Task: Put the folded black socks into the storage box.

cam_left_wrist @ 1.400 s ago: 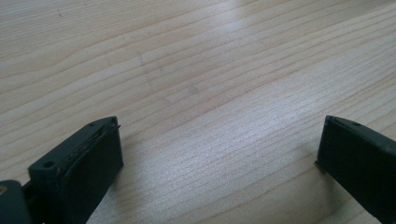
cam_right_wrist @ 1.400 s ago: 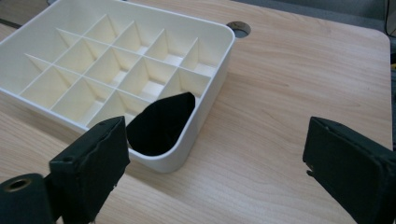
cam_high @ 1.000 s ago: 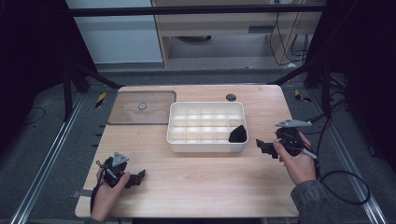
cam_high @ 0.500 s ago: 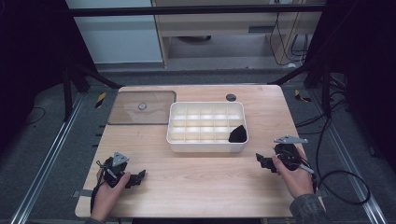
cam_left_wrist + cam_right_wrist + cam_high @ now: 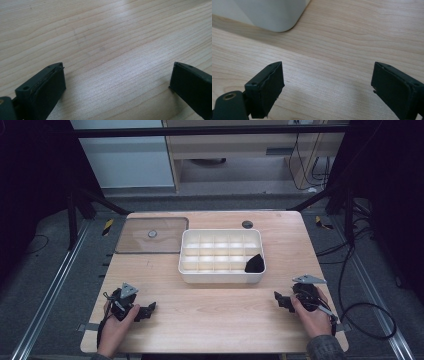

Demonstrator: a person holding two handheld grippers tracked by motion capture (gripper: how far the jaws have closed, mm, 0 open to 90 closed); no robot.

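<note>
In the near right compartment of the white divided tray (image 5: 188,254), a small black object (image 5: 254,264) is lying against the wall, and the other cells look bare from here. The right gripper (image 5: 281,301) is now sitting low near the table's front right corner, well apart from the tray; a second ago it was up just beside the tray's right end, so it is pulling back toward the person. Its jaws are standing wide with nothing between them, a rounded corner of the tray showing ahead of them in the right gripper view. To me that is reading as a drop finished and the hand retreating. The left gripper (image 5: 148,309) is staying put near the front left, jaws spread wide over bare wood. Beyond, a clear lid (image 5: 150,245) is lying flat on the table (image 5: 215,320), left of the tray.
</note>
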